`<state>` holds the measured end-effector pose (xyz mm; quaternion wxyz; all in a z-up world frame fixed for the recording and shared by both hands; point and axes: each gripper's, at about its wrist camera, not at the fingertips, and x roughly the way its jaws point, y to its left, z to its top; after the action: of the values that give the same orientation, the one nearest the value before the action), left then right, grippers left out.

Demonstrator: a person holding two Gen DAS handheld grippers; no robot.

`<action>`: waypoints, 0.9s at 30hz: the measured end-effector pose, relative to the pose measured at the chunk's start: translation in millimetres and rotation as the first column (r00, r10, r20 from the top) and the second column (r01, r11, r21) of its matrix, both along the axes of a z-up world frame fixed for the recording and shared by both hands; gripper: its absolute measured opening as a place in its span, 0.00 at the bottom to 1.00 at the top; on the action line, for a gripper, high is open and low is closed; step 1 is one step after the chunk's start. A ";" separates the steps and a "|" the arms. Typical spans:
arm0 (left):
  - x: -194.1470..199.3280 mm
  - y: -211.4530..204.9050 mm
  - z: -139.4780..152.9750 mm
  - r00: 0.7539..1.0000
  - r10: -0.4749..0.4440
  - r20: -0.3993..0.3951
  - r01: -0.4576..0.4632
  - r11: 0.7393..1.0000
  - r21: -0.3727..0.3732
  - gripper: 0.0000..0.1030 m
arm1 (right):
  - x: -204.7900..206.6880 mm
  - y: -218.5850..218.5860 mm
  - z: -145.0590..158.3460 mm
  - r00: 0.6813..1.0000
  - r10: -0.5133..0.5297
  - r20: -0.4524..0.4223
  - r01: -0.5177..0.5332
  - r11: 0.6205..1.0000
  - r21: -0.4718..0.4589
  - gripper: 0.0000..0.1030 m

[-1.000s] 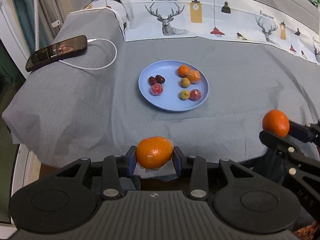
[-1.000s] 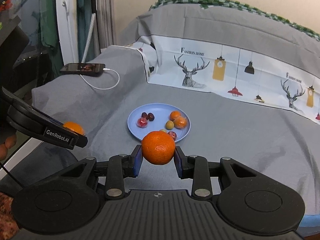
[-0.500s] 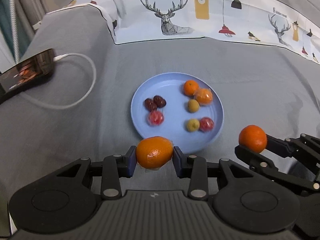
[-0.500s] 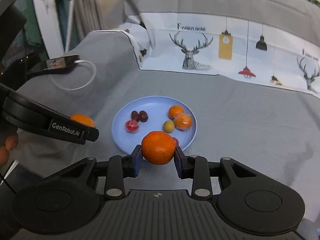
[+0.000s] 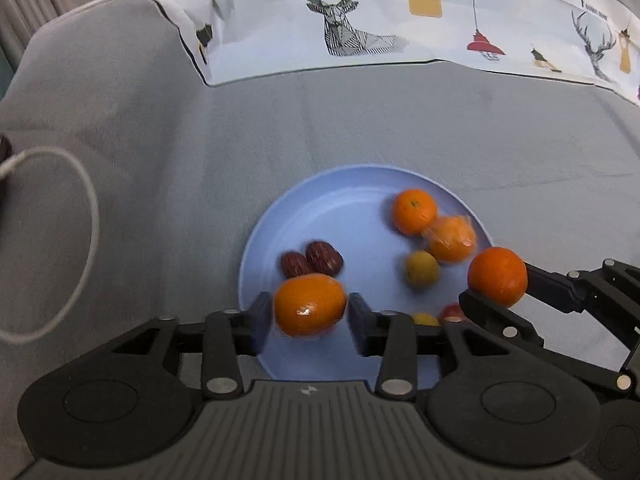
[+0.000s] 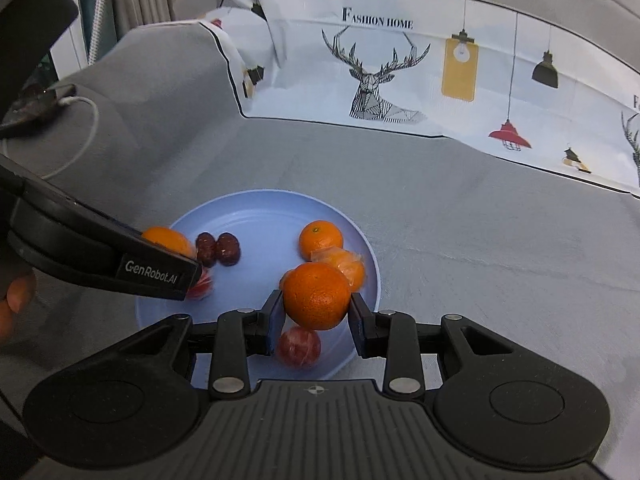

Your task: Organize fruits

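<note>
While the blue plate sits on the grey bed cover, two grippers hang over it, each with a fruit between its jaws. Far on the left, a white cable lies in a loop on the cover, well away from the plate. The left gripper is over the near left part of the plate. Its jaws are opening, and the wrapped orange sits between them, with small gaps on both sides, so the pads do not seem to press on it. That orange looks a little blurry. Just behind it, on the plate, lie two dark red dates, side by side and touching. In the middle of the plate is a small yellow fruit. Behind that one is a bare orange, and touching it is another orange in clear wrap. A red fruit in clear wrap lies near the front rim, under the right gripper. The right gripper is over the right side of the plate, and its jaws are nearly closed and squeeze a round orange from both sides. Behind the plate is a white cloth with a deer picture.
</note>
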<state>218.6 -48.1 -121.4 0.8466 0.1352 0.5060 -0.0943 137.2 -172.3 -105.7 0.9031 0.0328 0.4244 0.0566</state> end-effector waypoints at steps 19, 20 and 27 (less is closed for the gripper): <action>-117.3 33.4 65.5 0.996 0.039 0.080 -0.037 0.999 -0.026 1.00 | -100.3 11.4 62.1 0.992 -0.124 0.019 0.124 0.992 -0.014 0.98; -127.8 36.4 68.4 0.995 0.043 0.087 -0.041 0.999 -0.026 1.00 | -111.1 13.9 66.6 0.991 -0.131 0.033 0.132 0.991 -0.022 0.98; -180.4 52.8 80.6 0.988 0.084 0.127 -0.079 0.996 -0.042 1.00 | -162.2 24.2 87.0 0.982 -0.153 0.111 0.160 0.985 -0.057 0.99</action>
<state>38.2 4.7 -40.8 0.8829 0.1044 0.4538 -0.0601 -25.0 -148.1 -18.7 0.9267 0.0334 0.3733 -0.0271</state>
